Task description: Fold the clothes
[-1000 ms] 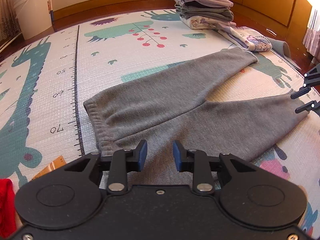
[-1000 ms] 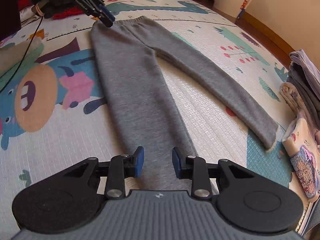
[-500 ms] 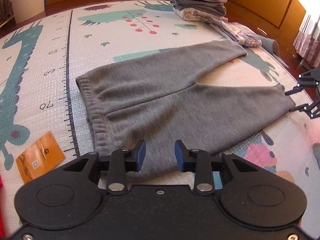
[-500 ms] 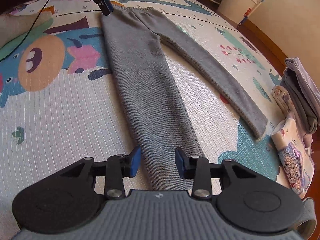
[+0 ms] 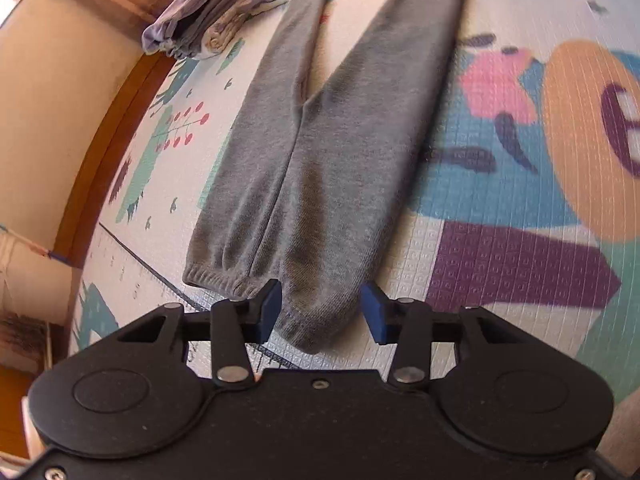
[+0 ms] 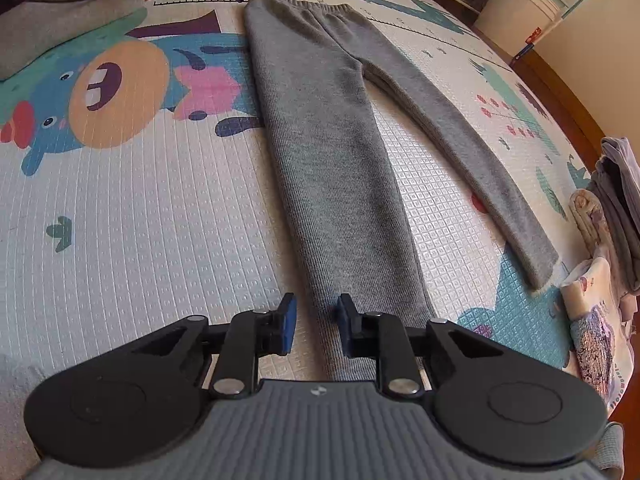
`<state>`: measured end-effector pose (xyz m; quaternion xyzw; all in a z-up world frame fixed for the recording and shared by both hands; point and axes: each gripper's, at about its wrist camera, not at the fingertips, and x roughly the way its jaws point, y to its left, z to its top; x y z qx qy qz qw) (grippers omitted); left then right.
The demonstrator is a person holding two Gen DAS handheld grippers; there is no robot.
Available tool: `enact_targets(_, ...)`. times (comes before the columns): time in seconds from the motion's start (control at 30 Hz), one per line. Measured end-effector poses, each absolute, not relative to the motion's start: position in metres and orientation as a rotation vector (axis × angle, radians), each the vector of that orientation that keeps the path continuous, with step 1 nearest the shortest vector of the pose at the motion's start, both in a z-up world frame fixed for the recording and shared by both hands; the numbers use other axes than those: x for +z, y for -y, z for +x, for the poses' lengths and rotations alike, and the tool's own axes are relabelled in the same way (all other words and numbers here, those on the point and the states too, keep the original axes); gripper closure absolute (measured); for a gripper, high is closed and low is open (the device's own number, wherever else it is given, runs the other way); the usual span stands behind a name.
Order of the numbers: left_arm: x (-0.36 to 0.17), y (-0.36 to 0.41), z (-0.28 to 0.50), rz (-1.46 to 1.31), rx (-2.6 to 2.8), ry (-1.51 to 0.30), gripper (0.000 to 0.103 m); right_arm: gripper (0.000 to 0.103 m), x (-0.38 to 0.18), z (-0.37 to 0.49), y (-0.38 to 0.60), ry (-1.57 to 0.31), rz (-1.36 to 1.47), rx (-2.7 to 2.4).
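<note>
A printed foam play mat [image 6: 140,208] covers the floor. On it the gray knit pants [image 6: 332,152] lie flat, legs parted in a V. This lets each end be taken separately. The left tongs [image 5: 322,314] are spread around the waistband corner, and the right tongs [image 6: 314,322] are spread over the near leg cuff. Neither pinches yet. A stack of folded clothes [image 6: 616,216] waits at 3 o'clock in the right view.

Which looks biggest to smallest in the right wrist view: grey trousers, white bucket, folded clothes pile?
1. grey trousers, by far.
2. and 3. white bucket and folded clothes pile look alike; the bucket lies farther, so no ranking.
</note>
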<state>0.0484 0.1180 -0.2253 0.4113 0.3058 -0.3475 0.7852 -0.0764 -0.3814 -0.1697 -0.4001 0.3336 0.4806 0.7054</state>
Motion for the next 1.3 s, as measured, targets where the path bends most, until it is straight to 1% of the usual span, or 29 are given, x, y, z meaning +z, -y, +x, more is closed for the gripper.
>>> enact_targets(0.03,-0.218,-0.119,0.063,0.702,-0.732,-0.725,0.06,0.084,-0.172,-0.073,0.382,-0.766,-0.875,1.062)
enact_targets(0.1,-0.216,-0.137,0.097,0.273,-0.645,-0.86,0.06,0.084,-0.171,-0.067,0.386,-0.794,-0.821,1.061)
enact_targets(0.17,-0.222,-0.157,0.122,-0.077,-0.574,-0.925,0.062,0.084,-0.171,-0.067,0.385,-0.802,-0.817,1.062)
enact_targets(0.2,-0.226,-0.161,0.13,-0.191,-0.556,-0.924,0.062,0.084,-0.171,-0.066,0.385,-0.808,-0.815,1.062)
enact_targets(0.23,-0.23,-0.157,0.137,-0.228,-0.541,-0.926,0.062,0.084,-0.171,-0.066,0.384,-0.813,-0.812,1.061)
enact_targets(0.27,-0.237,-0.149,0.144,-0.207,-0.524,-0.948,0.062,0.084,-0.171,-0.065,0.385,-0.817,-0.807,1.061)
enact_targets(0.3,-0.246,-0.139,0.15,-0.152,-0.507,-0.98,0.066,0.084,-0.171,-0.064,0.385,-0.823,-0.799,1.059)
enact_targets(0.33,-0.251,-0.136,0.154,-0.118,-0.493,-0.989,0.089,0.084,-0.171,-0.063,0.385,-0.829,-0.792,1.059)
enact_targets(0.37,-0.251,-0.139,0.156,-0.109,-0.483,-0.975,0.091,0.084,-0.171,-0.062,0.385,-0.833,-0.787,1.059)
enact_targets(0.43,-0.246,-0.15,0.158,-0.095,-0.409,-0.949,0.089,0.084,-0.171,-0.062,0.385,-0.839,-0.783,1.055)
enact_targets(0.47,-0.24,-0.153,0.157,-0.057,-0.369,-0.93,0.091,0.084,-0.171,-0.062,0.385,-0.844,-0.775,1.049)
enact_targets(0.6,-0.226,-0.16,0.148,-0.09,-0.463,-0.901,0.091,0.083,-0.171,-0.061,0.385,-0.85,-0.763,1.044)
enact_targets(0.7,-0.24,-0.145,0.146,0.019,-0.459,-0.947,0.091,0.084,-0.171,-0.058,0.385,-0.864,-0.765,1.055)
enact_targets(0.73,-0.244,-0.143,0.145,0.06,-0.454,-0.938,0.089,0.084,-0.17,-0.056,0.384,-0.876,-0.762,1.056)
enact_targets(0.8,-0.241,-0.134,0.14,0.191,-0.443,-0.908,0.088,0.089,-0.168,-0.05,0.383,-0.911,-0.755,1.048)
enact_targets(0.83,-0.237,-0.131,0.136,0.22,-0.452,-0.89,0.09,0.096,-0.167,-0.047,0.384,-0.923,-0.755,1.037)
enact_targets(0.87,-0.234,-0.132,0.132,0.203,-0.478,-0.872,0.089,0.096,-0.166,-0.045,0.385,-0.935,-0.751,1.03)
enact_targets(0.93,-0.234,-0.133,0.125,0.207,-0.511,-0.853,0.089,0.096,-0.167,-0.044,0.389,-0.938,-0.755,1.026)
enact_targets(1.0,-0.249,-0.131,0.123,0.29,-0.497,-0.878,0.088,0.096,-0.168,-0.044,0.391,-0.94,-0.755,1.025)
enact_targets(1.03,-0.251,-0.135,0.124,0.27,-0.503,-0.866,0.088,0.096,-0.168,-0.045,0.39,-0.939,-0.76,1.024)
enact_targets(1.1,-0.243,-0.142,0.132,0.218,-0.5,-0.917,0.087,0.096,-0.167,-0.046,0.39,-0.934,-0.776,1.021)
enact_targets(1.17,-0.227,-0.147,0.125,0.231,-0.507,-0.868,0.087,0.096,-0.166,-0.048,0.39,-0.92,-0.792,1.012)
enact_targets(1.23,-0.216,-0.148,0.11,0.319,-0.551,-0.827,0.087,0.095,-0.165,-0.053,0.392,-0.886,-0.815,1.016)
enact_targets(1.3,-0.21,-0.147,0.093,0.447,-0.619,-0.798,0.086,0.092,-0.166,-0.062,0.393,-0.843,-0.867,1.027)
